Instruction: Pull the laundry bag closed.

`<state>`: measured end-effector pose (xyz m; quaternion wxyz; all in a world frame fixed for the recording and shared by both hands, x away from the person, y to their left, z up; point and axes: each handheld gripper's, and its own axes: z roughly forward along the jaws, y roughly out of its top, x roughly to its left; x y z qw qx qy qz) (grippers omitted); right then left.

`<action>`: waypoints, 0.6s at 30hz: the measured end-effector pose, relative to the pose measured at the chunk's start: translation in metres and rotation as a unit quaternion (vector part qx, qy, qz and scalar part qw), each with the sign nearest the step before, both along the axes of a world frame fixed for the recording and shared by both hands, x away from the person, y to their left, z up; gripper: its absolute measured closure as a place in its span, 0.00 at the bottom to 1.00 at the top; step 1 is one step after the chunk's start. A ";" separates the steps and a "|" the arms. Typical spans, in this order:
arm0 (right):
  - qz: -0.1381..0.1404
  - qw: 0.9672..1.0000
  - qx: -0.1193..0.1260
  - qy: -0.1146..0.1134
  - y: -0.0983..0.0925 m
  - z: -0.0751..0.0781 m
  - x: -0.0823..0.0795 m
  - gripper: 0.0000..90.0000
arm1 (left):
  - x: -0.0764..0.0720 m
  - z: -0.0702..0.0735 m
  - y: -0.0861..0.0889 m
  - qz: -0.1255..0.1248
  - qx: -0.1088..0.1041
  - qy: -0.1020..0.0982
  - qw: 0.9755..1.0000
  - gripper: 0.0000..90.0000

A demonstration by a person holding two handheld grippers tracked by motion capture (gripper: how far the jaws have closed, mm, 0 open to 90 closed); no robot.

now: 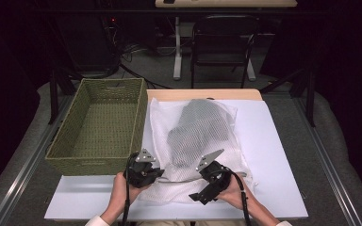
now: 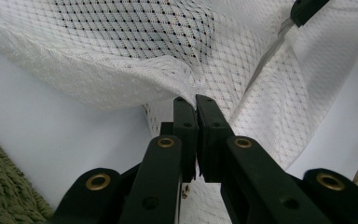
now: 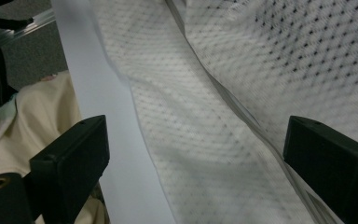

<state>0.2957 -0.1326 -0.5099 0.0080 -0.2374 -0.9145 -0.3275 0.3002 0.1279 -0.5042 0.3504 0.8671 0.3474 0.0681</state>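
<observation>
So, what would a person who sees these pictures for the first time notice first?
First, the white mesh laundry bag lying in the middle of the white table, with a dark grey garment showing through its netting. Next, the empty green woven basket standing at the table's left side, beside the bag. At the near edge, the left gripper is shut on the bag's hem, while the right gripper hangs open over the mesh.

One white mesh bag [image 1: 195, 155] on the surface [image 1: 273, 155], one dark garment [image 1: 198, 127] inside it, one woven green basket [image 1: 99, 127], and two hand-held grippers: left [image 1: 152, 173], right [image 1: 202, 195].
</observation>
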 end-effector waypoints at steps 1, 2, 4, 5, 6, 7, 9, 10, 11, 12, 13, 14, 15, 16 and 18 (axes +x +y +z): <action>0.002 1.000 0.002 0.000 0.003 0.000 0.000 0.09 | 0.000 0.000 0.000 0.001 -0.003 0.000 1.000 0.97; 0.003 1.000 0.003 0.003 0.006 0.000 0.000 0.09 | 0.000 0.001 0.000 0.001 -0.003 0.000 1.000 0.97; 0.010 1.000 0.003 -0.001 0.011 -0.001 0.000 0.10 | 0.000 0.001 0.000 -0.001 -0.005 0.002 1.000 0.97; 0.013 1.000 0.004 0.000 0.014 -0.002 0.000 0.11 | 0.000 0.001 0.000 0.000 -0.006 0.000 1.000 0.97; 0.014 1.000 0.004 0.001 0.016 -0.003 0.000 0.12 | 0.000 0.001 -0.001 0.001 -0.008 0.000 1.000 0.97; 0.016 1.000 0.005 -0.002 0.019 -0.003 0.000 0.13 | 0.000 0.001 -0.001 0.001 -0.007 -0.001 1.000 0.97; 0.018 1.000 0.009 -0.002 0.024 -0.005 0.000 0.15 | 0.001 0.002 -0.001 -0.001 -0.008 -0.001 1.000 0.97; 0.018 1.000 0.011 -0.003 0.027 -0.005 0.000 0.16 | 0.001 0.002 -0.001 -0.002 -0.008 0.000 1.000 0.97; 0.024 1.000 0.012 -0.006 0.030 -0.006 0.001 0.16 | 0.001 0.003 -0.002 -0.002 -0.007 -0.001 1.000 0.97; 0.022 1.000 0.012 -0.005 0.034 -0.006 0.001 0.17 | 0.001 0.003 -0.002 -0.003 -0.009 -0.002 1.000 0.97; 0.026 1.000 0.013 -0.009 0.037 -0.007 0.001 0.18 | 0.001 0.003 -0.002 -0.003 -0.010 -0.001 1.000 0.97; 0.027 0.999 0.016 -0.009 0.040 -0.007 0.001 0.20 | 0.001 0.003 -0.003 -0.001 -0.013 0.000 1.000 0.97; 0.028 0.999 0.019 -0.010 0.043 -0.008 0.002 0.20 | 0.002 0.004 -0.003 -0.004 -0.010 -0.002 1.000 0.97; 0.031 0.999 0.022 -0.012 0.047 -0.008 0.002 0.22 | 0.002 0.004 -0.003 -0.003 -0.012 -0.001 1.000 0.97; 0.036 0.999 0.028 -0.018 0.052 -0.009 0.004 0.24 | 0.003 0.004 -0.003 -0.003 -0.013 -0.002 1.000 0.97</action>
